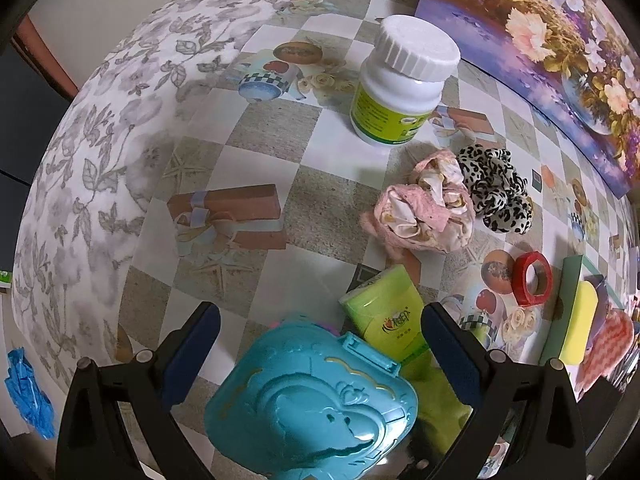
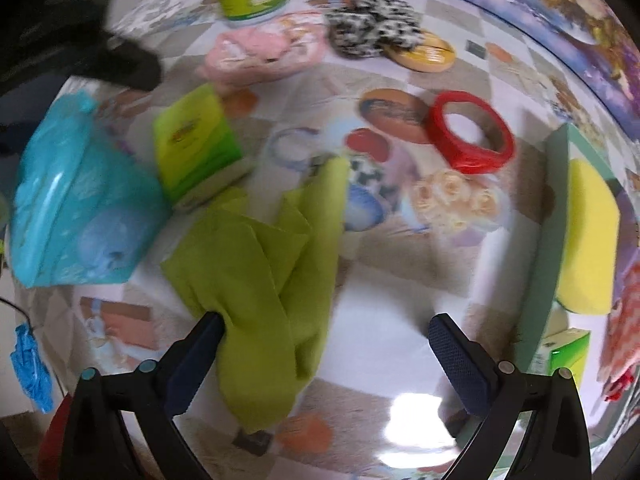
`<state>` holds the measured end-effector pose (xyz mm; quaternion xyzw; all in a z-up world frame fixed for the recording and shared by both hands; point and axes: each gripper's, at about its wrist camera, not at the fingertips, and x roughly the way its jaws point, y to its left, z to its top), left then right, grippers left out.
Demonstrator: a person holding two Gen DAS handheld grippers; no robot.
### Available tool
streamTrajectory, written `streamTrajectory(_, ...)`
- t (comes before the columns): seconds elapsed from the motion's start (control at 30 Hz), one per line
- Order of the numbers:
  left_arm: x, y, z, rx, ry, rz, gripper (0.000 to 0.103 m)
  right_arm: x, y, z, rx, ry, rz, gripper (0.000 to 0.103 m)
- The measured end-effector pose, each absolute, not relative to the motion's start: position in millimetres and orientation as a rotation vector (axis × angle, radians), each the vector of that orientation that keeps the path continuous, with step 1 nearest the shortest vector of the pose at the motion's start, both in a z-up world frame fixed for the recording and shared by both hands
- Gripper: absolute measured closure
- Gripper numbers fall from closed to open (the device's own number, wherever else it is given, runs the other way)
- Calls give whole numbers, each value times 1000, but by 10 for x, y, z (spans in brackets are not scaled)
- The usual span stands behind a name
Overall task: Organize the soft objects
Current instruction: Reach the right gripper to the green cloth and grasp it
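1. The green cloth (image 2: 264,280) lies crumpled on the checkered tablecloth (image 2: 400,320), right up against the inner side of the right gripper (image 2: 326,330)'s left finger. That gripper's jaws are spread wide, not pinching anything.
2. Left gripper (image 1: 320,320) is wide open too, hovering over a teal heart-shaped plastic case (image 1: 312,396) without touching it.
3. A green tissue pack (image 1: 384,316) sits just beside the case, with the cloth's edge next to it.
4. Further back, a pink scrunchie (image 1: 420,204) and a leopard-print scrunchie (image 1: 496,188) are touching each other, near a white bottle with a green label (image 1: 400,84).
5. Off to the right there's a red tape roll (image 1: 534,284), and a yellow sponge (image 2: 588,232) in a green tray (image 2: 548,216).
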<state>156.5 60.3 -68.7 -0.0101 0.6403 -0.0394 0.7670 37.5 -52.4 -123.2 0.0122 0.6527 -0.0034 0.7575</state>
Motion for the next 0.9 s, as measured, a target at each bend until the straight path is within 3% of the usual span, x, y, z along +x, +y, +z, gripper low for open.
streamTrajectory(0.2,1552,568,-670,-8,1389,-98,3,396,-675,-1216,60,1397,-46,7)
streamTrajectory(0.37,1552,491,-658,6,1392,-118,3,453,-782,-1129,80,1374,-56,26)
streamTrajectory(0.6,1567,372,-670,47,1395,-135,3,486,-926,-1075,134,1356,-59,38)
streamTrajectory(0.73,1567,286,-693,106,1396,-130,3,488,-1121,-1014,169,1345,-59,53)
streamTrajectory(0.9,1585,171,-677,156,1384,-131,3,545,-1389,-1022,199,1331,-59,62)
